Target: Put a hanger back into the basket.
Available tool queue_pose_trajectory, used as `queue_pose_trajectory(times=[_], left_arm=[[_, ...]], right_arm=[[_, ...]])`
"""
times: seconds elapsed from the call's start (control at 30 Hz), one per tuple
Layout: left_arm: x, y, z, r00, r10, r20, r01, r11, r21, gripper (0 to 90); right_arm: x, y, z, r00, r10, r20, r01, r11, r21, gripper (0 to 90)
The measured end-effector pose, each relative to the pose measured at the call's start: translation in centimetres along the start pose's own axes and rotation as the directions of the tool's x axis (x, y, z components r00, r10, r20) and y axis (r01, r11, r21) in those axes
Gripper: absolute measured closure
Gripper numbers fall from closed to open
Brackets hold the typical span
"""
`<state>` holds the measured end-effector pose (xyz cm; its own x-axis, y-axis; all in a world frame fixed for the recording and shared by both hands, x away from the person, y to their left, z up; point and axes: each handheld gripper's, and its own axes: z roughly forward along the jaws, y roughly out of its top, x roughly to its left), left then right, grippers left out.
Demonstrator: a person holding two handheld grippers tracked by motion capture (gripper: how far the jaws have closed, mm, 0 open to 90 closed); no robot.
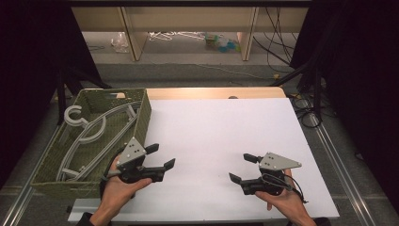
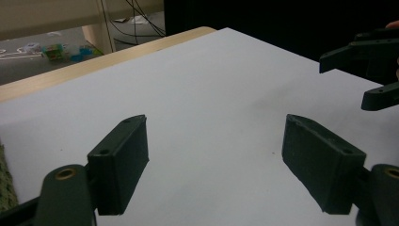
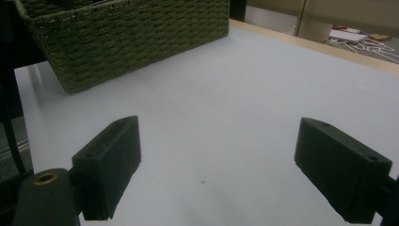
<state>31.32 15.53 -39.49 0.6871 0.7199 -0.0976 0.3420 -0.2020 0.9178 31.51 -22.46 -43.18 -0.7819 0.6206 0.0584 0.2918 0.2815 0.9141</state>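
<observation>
A woven green basket [image 1: 142,114] stands at the table's left side, and grey clothes hangers [image 1: 87,132] lie inside it. My left gripper [image 1: 162,156] hovers just right of the basket's near corner, open, with nothing between its jaws [image 2: 214,141]. My right gripper [image 1: 239,167] is at the front right of the white table top [image 1: 221,127], jaws wide apart and pointing left toward the basket [image 3: 131,37]; it is open and holds nothing [image 3: 216,141]. In the left gripper view the right gripper [image 2: 348,82] shows at the far right.
A wooden strip [image 1: 211,92] runs along the table's far edge. Beyond it are wooden shelf legs [image 1: 134,37], white hangers [image 1: 176,35] and small clutter on the floor. Cables [image 1: 306,110] and dark stands flank the table on both sides.
</observation>
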Motion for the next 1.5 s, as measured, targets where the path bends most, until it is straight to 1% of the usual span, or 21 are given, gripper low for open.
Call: queue_pose_trajectory(times=[0.03,0.13,0.17,0.27,0.33,0.4,0.43,0.5,0.53,0.57,0.63,0.73,0.77,0.83,0.93,0.97,1.0,1.03,1.1,1.23,1.5], left_arm=[[-0.1,-0.2,0.1,1.0000,0.006,0.000,-0.006,1.0000,0.002,23.0],[-0.4,-0.6,0.5,0.9999,-0.003,0.012,0.003,1.0000,0.003,23.0],[-0.5,-0.8,0.6,0.9998,0.000,0.018,0.000,1.0000,0.004,23.0],[-0.9,-1.6,1.0,0.9997,0.006,0.024,-0.006,0.9998,-0.019,22.9],[-1.2,-2.1,1.2,0.9995,0.015,0.027,-0.014,0.9997,-0.019,23.0],[-1.3,-2.4,1.3,0.9991,0.019,0.037,-0.018,0.9997,-0.015,22.9],[-1.3,-2.5,1.3,0.9990,0.023,0.040,-0.022,0.9996,-0.020,22.8],[-1.4,-2.8,1.4,0.9985,0.032,0.045,-0.030,0.9988,-0.038,22.3],[-1.4,-3.0,1.4,0.9990,0.026,0.036,-0.024,0.9988,-0.042,21.1],[-1.4,-3.2,1.4,0.9993,0.021,0.031,-0.019,0.9987,-0.047,19.0],[-1.3,-3.7,1.4,0.9994,0.022,0.027,-0.021,0.9988,-0.044,18.0],[-1.3,-4.3,1.6,0.9987,0.007,0.050,-0.006,0.9996,-0.029,17.1],[-1.4,-4.3,1.5,0.9988,0.011,0.047,-0.010,0.9996,-0.027,16.6],[-1.5,-4.4,1.3,0.9989,0.025,0.040,-0.023,0.9993,-0.030,16.6],[-1.5,-4.5,1.0,0.9989,0.025,0.040,-0.024,0.9992,-0.031,16.5],[-1.5,-4.5,0.9,0.9986,0.032,0.041,-0.031,0.9992,-0.026,16.5],[-1.5,-4.5,0.9,0.9984,0.032,0.046,-0.031,0.9989,-0.034,16.5],[-1.5,-4.5,0.8,0.9986,0.031,0.041,-0.030,0.9991,-0.028,16.5],[-1.4,-4.5,0.9,0.9984,0.038,0.041,-0.037,0.9991,-0.022,16.5],[-1.5,-4.6,1.0,0.9983,0.033,0.049,-0.032,0.9993,-0.017,16.5],[-1.4,-4.5,1.0,0.9985,0.025,0.049,-0.024,0.9996,-0.014,16.5]], right_arm=[[0.0,0.0,0.0,1.0000,0.001,-0.005,-0.001,1.000,0.002,16.1],[0.1,0.0,0.0,0.9998,0.001,-0.019,-0.001,1.000,0.002,16.1],[0.0,0.0,-0.1,0.9998,-0.018,-0.002,0.018,1.000,-0.001,16.1],[0.2,0.0,-0.3,1.0000,-0.009,-0.003,0.009,1.000,0.002,16.1],[0.2,-0.1,-0.4,1.0000,-0.005,-0.002,0.005,1.000,-0.009,16.1],[0.2,-0.1,-0.6,1.0000,-0.005,0.003,0.005,1.000,-0.001,16.1],[0.2,-0.1,-0.6,0.9998,-0.014,0.014,0.014,1.000,-0.024,16.1],[0.2,-0.2,-0.9,0.9998,0.001,0.018,-0.001,1.000,-0.007,16.0],[0.3,-0.4,-1.0,0.9998,0.002,0.022,-0.001,1.000,-0.028,16.0],[0.4,-0.7,-1.4,0.9995,0.013,0.028,-0.013,1.000,-0.006,16.0],[0.5,-0.8,-1.5,0.9994,0.018,0.028,-0.017,1.000,-0.004,16.0],[0.7,-1.2,-1.7,0.9991,0.020,0.038,-0.020,1.000,0.004,15.9],[0.8,-1.4,-1.7,0.9992,0.028,0.029,-0.028,1.000,0.003,16.0],[0.7,-1.4,-1.8,0.9991,0.016,0.039,-0.016,1.000,0.003,16.0],[0.7,-1.8,-2.0,0.9979,0.041,0.050,-0.043,0.999,0.026,16.0],[0.7,-2.0,-1.8,0.9981,0.045,0.042,-0.046,0.999,0.010,15.9],[0.6,-2.2,-2.1,0.9975,0.055,0.044,-0.057,0.998,0.040,15.9],[0.6,-2.3,-2.0,0.9975,0.057,0.041,-0.058,0.998,0.027,15.9],[0.7,-2.3,-2.0,0.9971,0.069,0.033,-0.070,0.997,0.031,16.0],[0.6,-2.1,-2.0,0.9982,0.043,0.042,-0.045,0.998,0.041,16.0],[0.7,-2.1,-1.9,0.9985,0.042,0.035,-0.043,0.998,0.034,16.0]])
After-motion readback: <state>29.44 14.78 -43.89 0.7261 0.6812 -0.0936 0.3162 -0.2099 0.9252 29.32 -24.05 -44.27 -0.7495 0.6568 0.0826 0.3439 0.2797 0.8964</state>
